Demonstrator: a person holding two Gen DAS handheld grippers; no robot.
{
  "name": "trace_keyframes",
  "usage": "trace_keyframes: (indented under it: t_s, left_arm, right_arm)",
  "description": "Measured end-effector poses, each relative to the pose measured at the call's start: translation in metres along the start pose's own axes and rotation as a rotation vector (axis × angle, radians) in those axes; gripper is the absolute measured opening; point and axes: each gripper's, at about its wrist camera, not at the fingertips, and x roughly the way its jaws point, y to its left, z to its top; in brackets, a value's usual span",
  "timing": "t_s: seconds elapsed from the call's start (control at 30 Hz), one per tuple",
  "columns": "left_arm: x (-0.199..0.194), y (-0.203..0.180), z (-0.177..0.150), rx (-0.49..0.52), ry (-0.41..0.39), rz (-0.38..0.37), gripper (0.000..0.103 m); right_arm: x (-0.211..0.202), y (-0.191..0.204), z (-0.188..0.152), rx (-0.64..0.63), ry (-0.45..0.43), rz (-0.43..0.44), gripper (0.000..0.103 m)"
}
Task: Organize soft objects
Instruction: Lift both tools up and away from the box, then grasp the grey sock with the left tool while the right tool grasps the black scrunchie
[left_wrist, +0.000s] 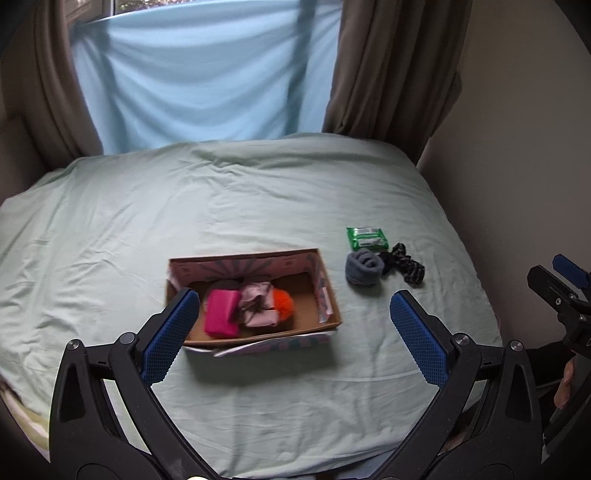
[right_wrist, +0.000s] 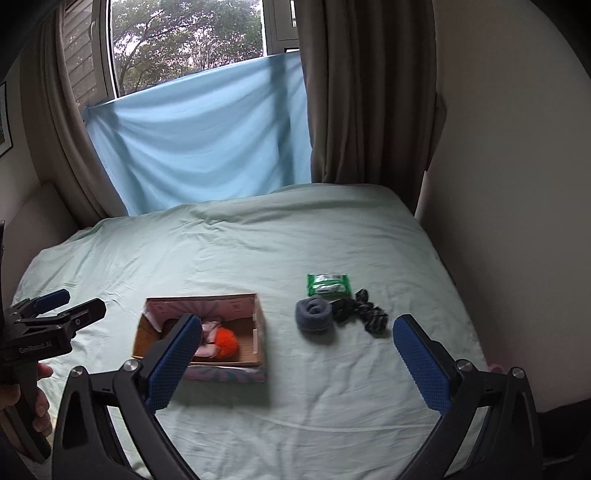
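Blue-padded left tongs (left_wrist: 293, 332) fill the bottom of the left wrist view, spread wide and holding nothing; the right tongs (right_wrist: 293, 354) stand just as wide and empty at the bottom of the right wrist view. Beyond them, mid-frame on the bed (left_wrist: 110, 229), sits the cardboard box (left_wrist: 328, 295) with a pink block (left_wrist: 219, 314), pale cloth (left_wrist: 258, 302) and an orange pom-pom (left_wrist: 282, 301) inside. Right of the box, apart from it, lie a rolled grey sock (right_wrist: 314, 314) touching a dark striped scrunchie (right_wrist: 364, 310), with a green packet (right_wrist: 327, 285) just behind. Likely trouble: closing on the sock could snag the scrunchie too, since they touch, and the soft sheet may bunch into the pads. The light box could slide if nudged.
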Motion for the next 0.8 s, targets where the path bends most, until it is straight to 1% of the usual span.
trace_keyframes:
  t_s: [0.13, 0.37, 0.6, 0.8]
  left_arm:
    - [0.023, -0.038, 0.006, -0.016, 0.012, -0.010, 0.103]
    - [0.083, -0.097, 0.017, -0.066, 0.063, -0.018, 0.103]
    - [0.168, -0.139, 0.023, -0.096, 0.129, 0.001, 0.103]
    - [0.258, -0.164, 0.017, -0.096, 0.181, 0.015, 0.103]
  right_arm:
    - [0.017, -0.030, 0.009, -0.011, 0.021, 0.022, 0.103]
    - [0.063, -0.086, 0.018, -0.014, 0.085, 0.072, 0.103]
    - [0.138, -0.134, 0.018, -0.046, 0.151, 0.100, 0.103]
    - [0.218, -0.163, 0.002, -0.074, 0.209, 0.127, 0.103]
